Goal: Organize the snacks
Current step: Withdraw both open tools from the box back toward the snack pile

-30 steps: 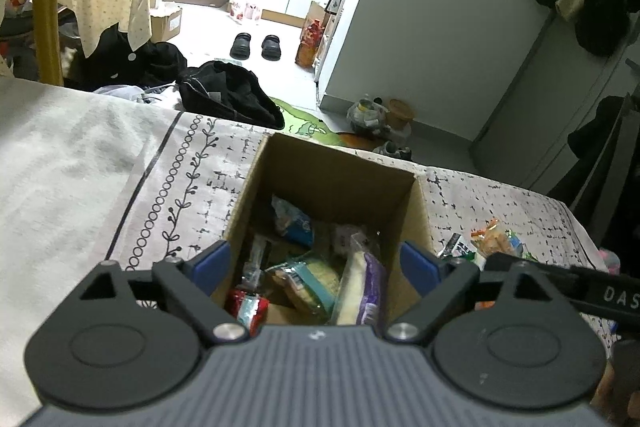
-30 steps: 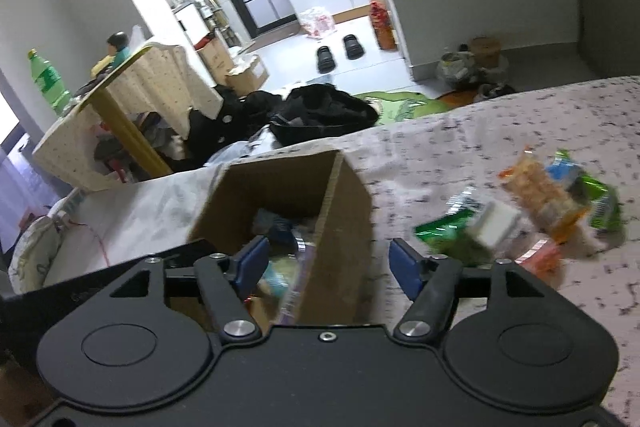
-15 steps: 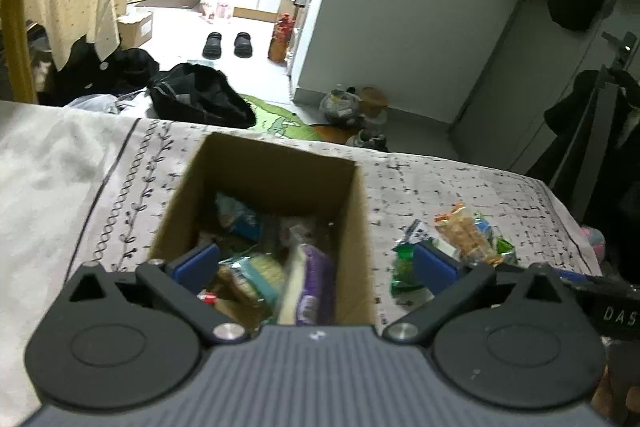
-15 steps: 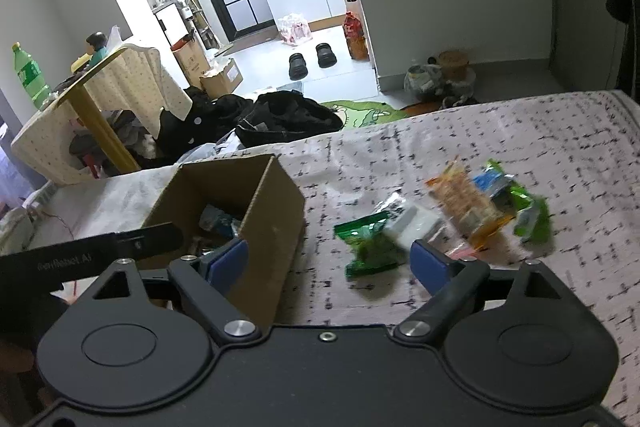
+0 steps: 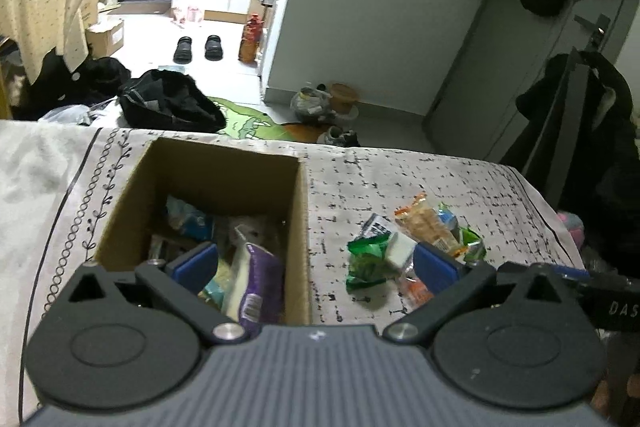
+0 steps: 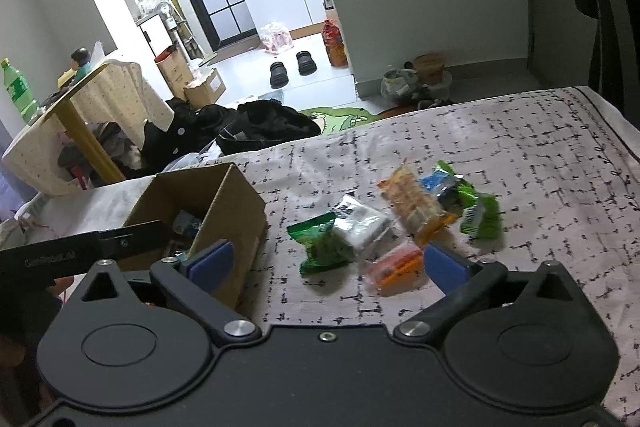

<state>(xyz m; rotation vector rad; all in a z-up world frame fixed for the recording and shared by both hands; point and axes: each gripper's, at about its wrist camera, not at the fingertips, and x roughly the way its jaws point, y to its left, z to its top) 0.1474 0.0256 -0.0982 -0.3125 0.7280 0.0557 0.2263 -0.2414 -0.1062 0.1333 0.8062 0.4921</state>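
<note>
My left hand-held gripper (image 5: 316, 267) is wide and empty; my right hand-held gripper (image 6: 326, 261) is opening, empty. Loose shiny snack packets (image 6: 400, 223) sit mid-frame beside the brown cardboard box (image 6: 224, 211). They overlap, so I might grab two.

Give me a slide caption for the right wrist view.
Right tongs opening, empty, above loose snack packets on the patterned bedspread, beside the brown cardboard box.
</note>
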